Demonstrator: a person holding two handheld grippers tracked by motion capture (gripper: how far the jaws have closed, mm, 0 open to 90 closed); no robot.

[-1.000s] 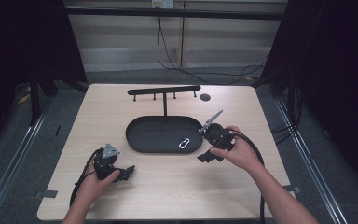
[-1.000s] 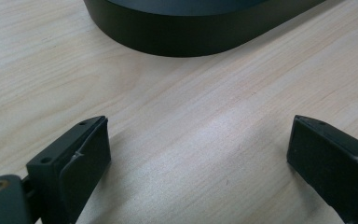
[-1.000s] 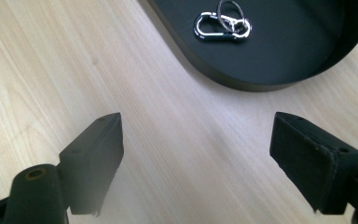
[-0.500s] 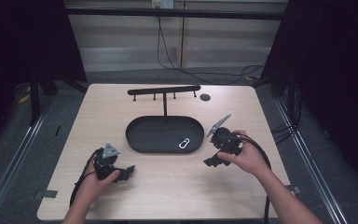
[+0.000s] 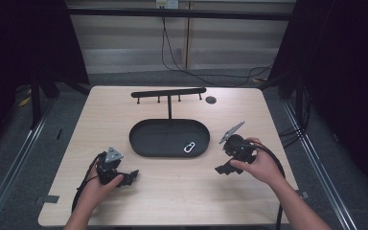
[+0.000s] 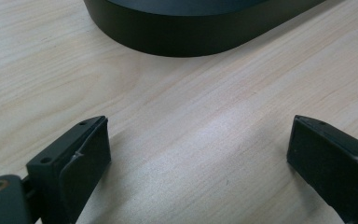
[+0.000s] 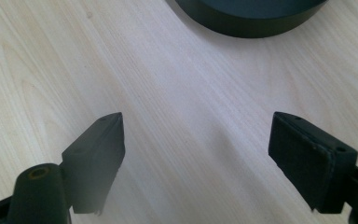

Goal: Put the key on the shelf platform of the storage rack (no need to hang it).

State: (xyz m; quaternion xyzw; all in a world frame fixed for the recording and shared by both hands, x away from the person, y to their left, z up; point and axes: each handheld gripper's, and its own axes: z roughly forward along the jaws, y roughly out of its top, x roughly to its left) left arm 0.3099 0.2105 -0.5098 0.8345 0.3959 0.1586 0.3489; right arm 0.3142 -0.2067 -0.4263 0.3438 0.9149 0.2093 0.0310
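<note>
A black oval tray [image 5: 146, 136] sits mid-table, and a small silver carabiner clip [image 5: 189, 147] lies in its right end. My left gripper [image 5: 127, 178] rests low on the table in front of the tray's left end, open with nothing between its jaws. In the left gripper view the left gripper [image 6: 198, 126] faces the tray wall [image 6: 191, 39] over bare wood. My right gripper [image 5: 223, 168] is right of the tray, angled down at the table and open. In the right gripper view the right gripper [image 7: 196, 119] is empty, with the tray's edge [image 7: 251, 21] ahead.
A black rack with several small hooks [image 5: 168, 93] stands behind the tray on a thin post. A small black disc [image 5: 211, 99] lies at the back right. Cables trail from both grippers toward the table's front edge. Bare wood surrounds the tray.
My right gripper has drawn back from the tray's right end, moving right and toward the front, and now points down at bare table. The left gripper has stayed put.
</note>
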